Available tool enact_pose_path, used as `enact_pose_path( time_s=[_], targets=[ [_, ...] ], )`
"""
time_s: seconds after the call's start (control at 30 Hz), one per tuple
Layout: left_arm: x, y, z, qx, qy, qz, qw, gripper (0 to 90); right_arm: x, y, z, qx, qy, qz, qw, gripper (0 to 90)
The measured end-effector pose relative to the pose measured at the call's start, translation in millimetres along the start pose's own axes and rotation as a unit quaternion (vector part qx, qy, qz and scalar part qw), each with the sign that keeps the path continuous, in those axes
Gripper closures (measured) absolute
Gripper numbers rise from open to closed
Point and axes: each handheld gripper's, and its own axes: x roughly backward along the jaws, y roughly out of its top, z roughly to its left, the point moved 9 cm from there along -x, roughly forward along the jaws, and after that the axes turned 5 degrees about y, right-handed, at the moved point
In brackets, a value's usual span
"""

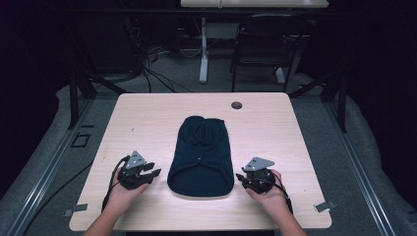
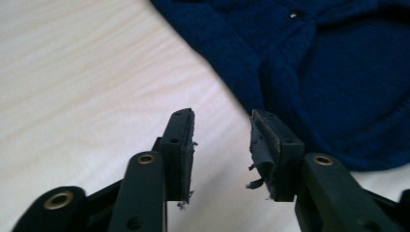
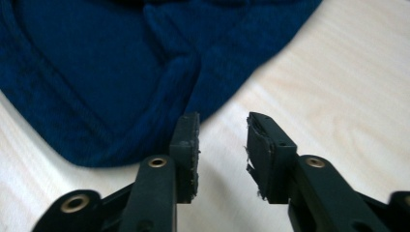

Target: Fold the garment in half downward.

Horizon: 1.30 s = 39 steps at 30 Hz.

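A dark navy knitted garment (image 1: 201, 155) lies flat in the middle of the light wooden table (image 1: 147, 118), its hem toward the near edge. My left gripper (image 1: 150, 173) rests on the table just left of the hem, open, with nothing between its pads. In the left gripper view the garment (image 2: 314, 63) lies ahead and to the right of my left gripper (image 2: 222, 145). My right gripper (image 1: 242, 178) rests just right of the hem, also open and empty. The right gripper view shows the garment (image 3: 121, 72) ahead and to the left of my right gripper (image 3: 222, 150).
A small dark round grommet (image 1: 236, 104) sits near the table's far edge. Beyond the table stand a black chair (image 1: 263, 44) and a white desk leg (image 1: 203, 49) with cables on the floor. Metal clips (image 1: 325, 206) mark the near corners.
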Motion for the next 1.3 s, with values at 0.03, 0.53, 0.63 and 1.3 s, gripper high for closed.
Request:
enact_pose_path(
  time_s=[0.03, 0.53, 0.63, 1.3],
  targets=[
    [-3.5, 5.4, 1.1, 0.008, -0.006, 0.001, 1.0000, 63.1, 0.0, 0.0, 0.0, 0.000, 0.000, 0.000, 1.0000, 65.9],
    [-71.9, 54.5, -13.0, -0.038, -0.031, 0.048, 0.9977, 82.0, -56.7, 46.6, -13.3, 0.040, 0.025, 0.048, 0.9977, 80.1],
    [-78.5, 54.4, -14.1, -0.040, -0.030, 0.056, 0.9972, 83.5, -67.5, 51.9, -13.9, 0.048, 0.024, 0.054, 0.9971, 81.6],
    [-65.6, 26.9, -41.2, -0.103, -0.069, 0.090, 0.9882, 86.3, -70.0, 36.1, 7.5, 0.085, 0.063, 0.094, 0.9900, 84.7]
  ],
)
